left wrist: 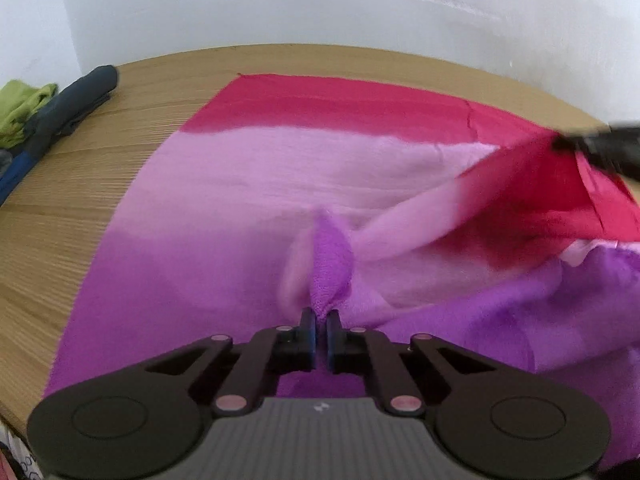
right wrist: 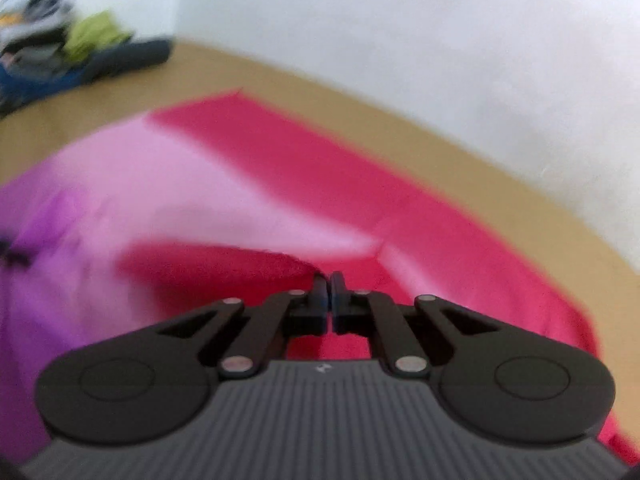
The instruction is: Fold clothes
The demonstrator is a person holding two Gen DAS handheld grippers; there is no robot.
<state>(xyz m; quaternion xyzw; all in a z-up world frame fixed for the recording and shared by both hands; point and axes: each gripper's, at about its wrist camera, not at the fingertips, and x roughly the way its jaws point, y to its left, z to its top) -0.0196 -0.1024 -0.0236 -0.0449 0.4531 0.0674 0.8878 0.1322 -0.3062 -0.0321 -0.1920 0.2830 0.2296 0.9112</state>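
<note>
While the pink-to-purple cloth (left wrist: 256, 184) lies spread on the wooden table (left wrist: 60, 220), the left gripper (left wrist: 319, 318) pinches a purple tuft and the right gripper (right wrist: 329, 280) pinches the red edge (blurred), lifted toward the cloth's middle, long axis running away from both.

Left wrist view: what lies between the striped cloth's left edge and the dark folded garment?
Only bare wooden table between the striped cloth and the dark folded garment, in the left wrist view.
</note>
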